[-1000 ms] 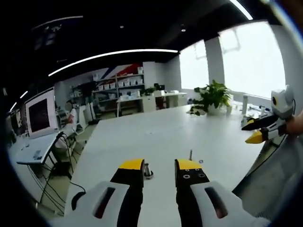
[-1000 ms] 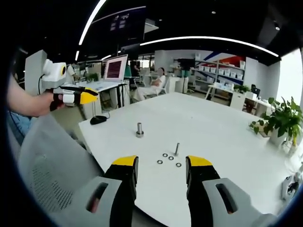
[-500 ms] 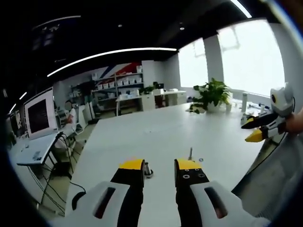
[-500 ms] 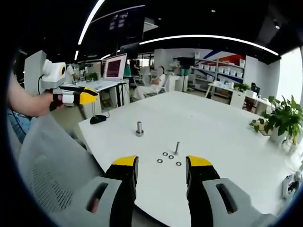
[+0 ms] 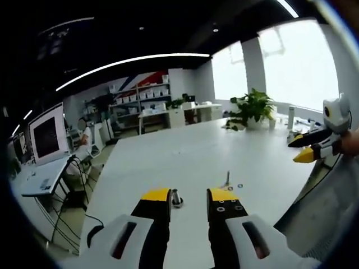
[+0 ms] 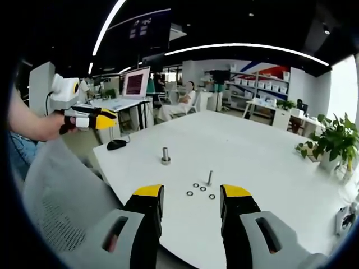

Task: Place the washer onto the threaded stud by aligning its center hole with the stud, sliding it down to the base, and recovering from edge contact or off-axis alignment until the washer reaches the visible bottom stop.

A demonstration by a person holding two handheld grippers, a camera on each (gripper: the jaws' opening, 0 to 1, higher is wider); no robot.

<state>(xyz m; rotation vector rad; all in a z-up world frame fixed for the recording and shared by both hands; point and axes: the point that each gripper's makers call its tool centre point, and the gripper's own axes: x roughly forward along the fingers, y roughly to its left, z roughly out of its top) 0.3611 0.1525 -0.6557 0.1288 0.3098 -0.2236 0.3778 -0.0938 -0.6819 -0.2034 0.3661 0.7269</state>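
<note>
We have not begun: both grippers hang above the white table, jaws spread and empty. From the right gripper we see four washers lying flat around the thin stud, none threaded on. The left gripper waits too. All the picking, aligning and sliding remains.

An open-plan office: ahead of the right tongs spreads a large white counter, and beyond it stand a desk with a lit monitor, a seated person, shelves of storage bins, a potted plant and curved ceiling light strips.
</note>
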